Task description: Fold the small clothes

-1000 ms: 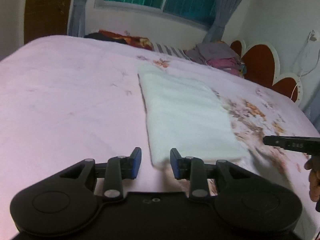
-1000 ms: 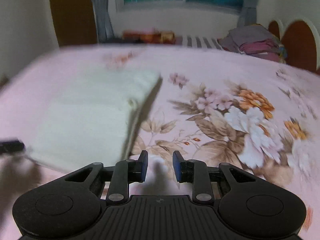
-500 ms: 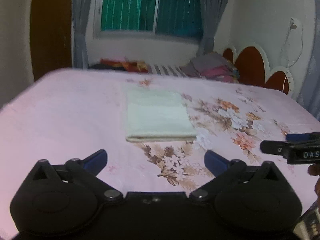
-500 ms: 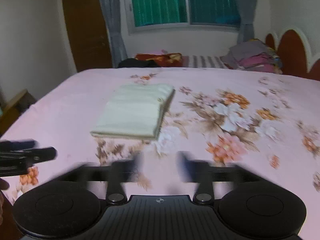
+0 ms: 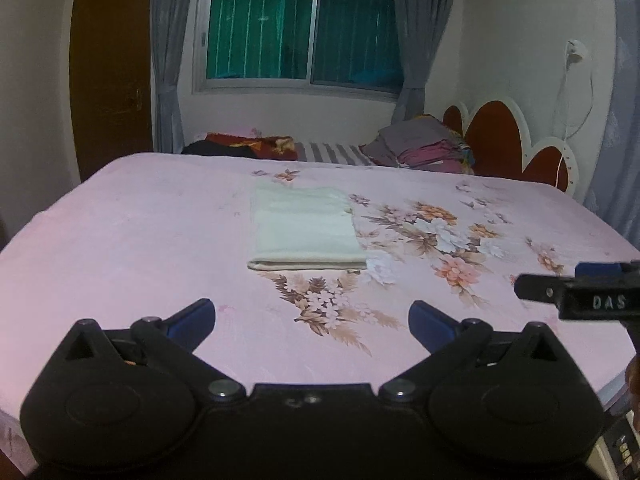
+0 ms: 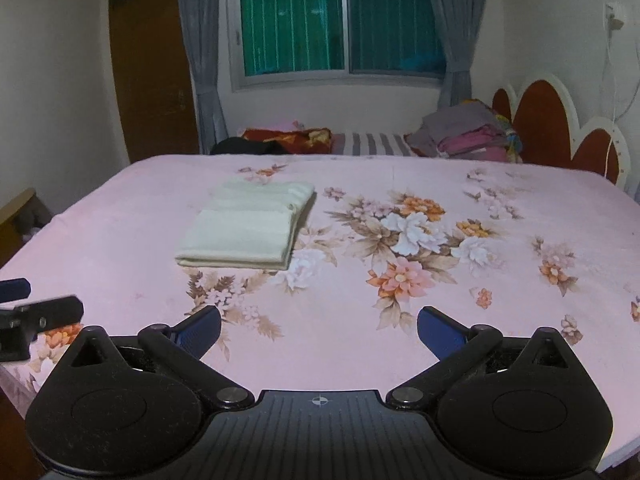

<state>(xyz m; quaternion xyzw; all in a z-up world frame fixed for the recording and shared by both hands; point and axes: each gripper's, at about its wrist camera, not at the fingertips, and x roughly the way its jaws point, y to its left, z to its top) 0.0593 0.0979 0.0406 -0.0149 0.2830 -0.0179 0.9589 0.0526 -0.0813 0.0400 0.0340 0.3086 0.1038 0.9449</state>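
A cream cloth lies folded into a neat rectangle on the pink flowered bed, flat and untouched. My left gripper hovers over the bed's near edge, well short of the cloth, open and empty. In the right wrist view the same folded cloth lies ahead to the left. My right gripper hangs back from it with its jaws still opening and nothing between them. Each wrist view catches the other gripper at its side edge, the right gripper and the left gripper.
A stack of folded purple and grey clothes sits at the bed's far right by the red headboard. Dark and red fabrics lie along the far edge under the window. A wooden door stands at the back left.
Both grippers let go of the cloth's near edge, opened wide and pulled back and up from it. The cloth now lies folded farther ahead on the bed.
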